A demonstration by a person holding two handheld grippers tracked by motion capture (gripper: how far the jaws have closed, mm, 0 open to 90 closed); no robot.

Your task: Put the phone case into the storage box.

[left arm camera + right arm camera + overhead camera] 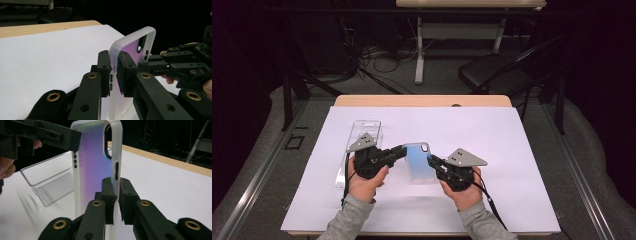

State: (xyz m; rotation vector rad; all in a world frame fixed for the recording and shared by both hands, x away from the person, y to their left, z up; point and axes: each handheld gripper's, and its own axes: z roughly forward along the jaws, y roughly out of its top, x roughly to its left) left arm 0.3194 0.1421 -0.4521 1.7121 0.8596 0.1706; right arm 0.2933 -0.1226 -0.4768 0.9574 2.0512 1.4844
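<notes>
A translucent phone case (419, 165) with a blue-violet sheen and a white rim is held just above the white mat between both grippers. My left gripper (402, 150) is shut on the case's left rim near the side buttons; in the left gripper view its pads (125, 72) pinch the white rim (113, 72) of the upright case (140, 42). My right gripper (432, 161) is shut on the opposite rim. In the right gripper view its jaws (115, 195) clamp the rim below the side slot of the case (95, 162), and the left gripper (50, 135) grips the far edge.
A clear plastic box (362, 137) lies on the white mat (512, 150) just left of the left hand and shows as an open clear tray (50, 180) in the right gripper view. The wooden table edge (422, 101) runs behind. A black chair (492, 70) stands beyond the table.
</notes>
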